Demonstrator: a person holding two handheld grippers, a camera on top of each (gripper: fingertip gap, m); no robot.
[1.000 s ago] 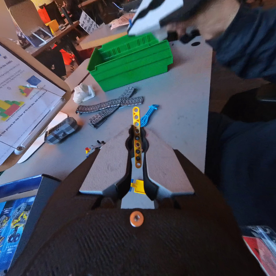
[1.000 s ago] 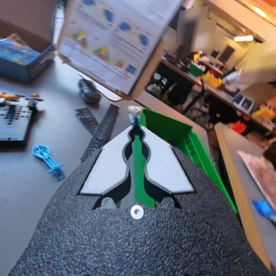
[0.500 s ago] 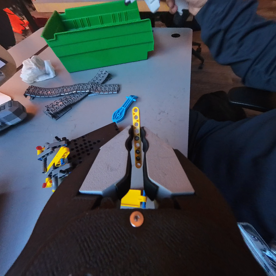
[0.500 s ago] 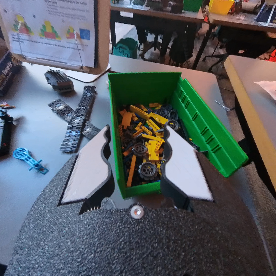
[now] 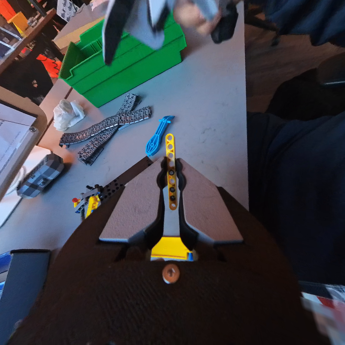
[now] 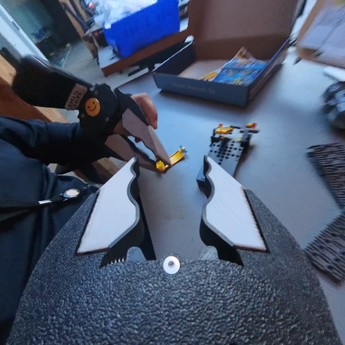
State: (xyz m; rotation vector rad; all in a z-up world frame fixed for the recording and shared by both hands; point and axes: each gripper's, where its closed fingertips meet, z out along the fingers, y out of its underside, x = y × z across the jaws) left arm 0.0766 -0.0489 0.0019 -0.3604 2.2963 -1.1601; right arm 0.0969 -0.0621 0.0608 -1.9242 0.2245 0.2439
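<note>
My left gripper (image 5: pixel 171 164): jaws clenched on yellow holed beam (image 5: pixel 171 168), held above grey counter (image 5: pixel 205 104), blue tool (image 5: pixel 157 138) just beside. My right gripper (image 6: pixel 170 164): jaws released, empty, over counter near black perforated plate (image 6: pixel 226 155).

Left gripper (image 5: pixel 171 162) body rough matt black, jaw faces matt tan; yellow beam (image 5: pixel 171 171) glossy plastic; bin (image 5: pixel 130 61) smooth green plastic; tracks (image 5: pixel 104 128) grey studded plastic; tissue (image 5: pixel 67 115) crumpled white paper; table (image 5: pixel 205 104) smooth matt grey; right gripper (image 6: pixel 170 168) grainy black, faces ribbed white; box (image 6: pixel 205 89) cardboard
</note>
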